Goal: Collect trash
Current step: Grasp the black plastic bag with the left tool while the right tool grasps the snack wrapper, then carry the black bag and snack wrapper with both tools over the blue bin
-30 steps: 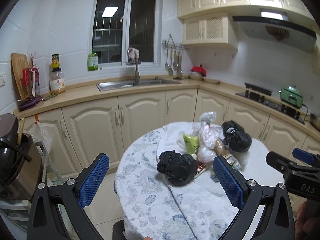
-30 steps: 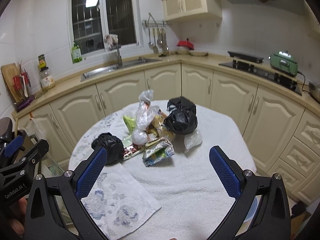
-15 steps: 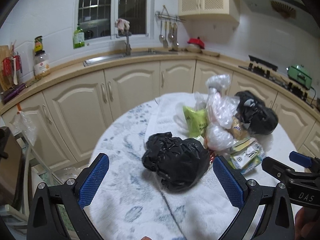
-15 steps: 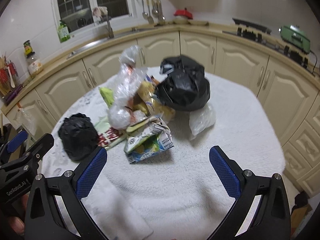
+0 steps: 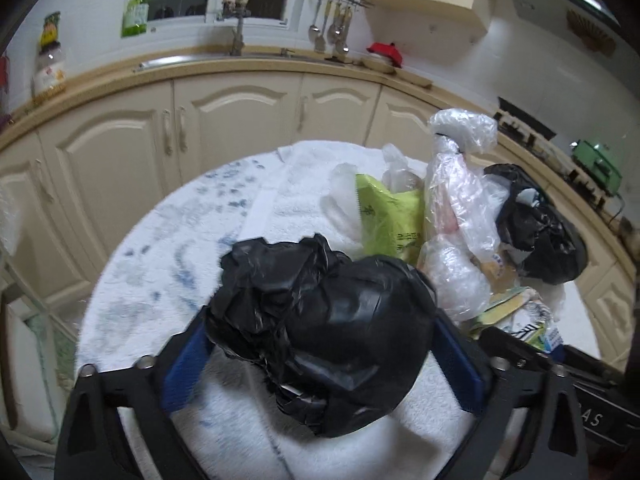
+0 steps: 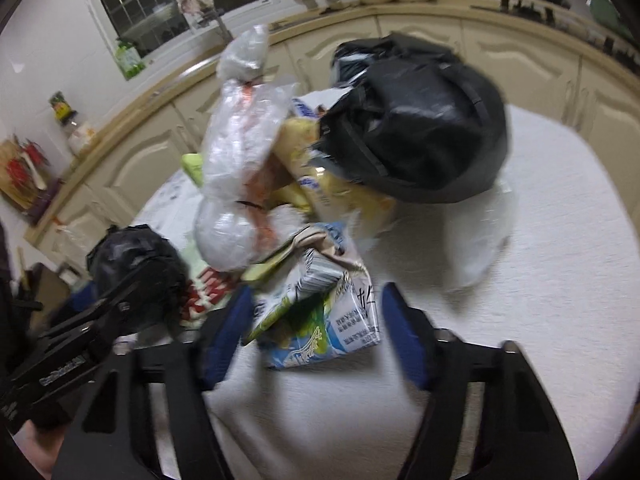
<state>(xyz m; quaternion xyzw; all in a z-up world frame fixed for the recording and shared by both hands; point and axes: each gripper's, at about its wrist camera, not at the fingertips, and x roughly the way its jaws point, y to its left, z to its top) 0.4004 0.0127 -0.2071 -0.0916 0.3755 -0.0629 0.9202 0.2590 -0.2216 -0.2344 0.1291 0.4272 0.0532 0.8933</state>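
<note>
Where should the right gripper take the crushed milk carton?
Across the crushed milk carton at its flattened lower body, from the near table edge. It lies on its side, printed face up, short width between the closing right gripper, clear of the clear plastic bag behind.

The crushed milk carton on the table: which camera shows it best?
The right wrist view: the carton lies close and nearly whole between the closing pads of the right tool, though blurred. The left wrist view catches only its corner, behind the small black bag.
</note>
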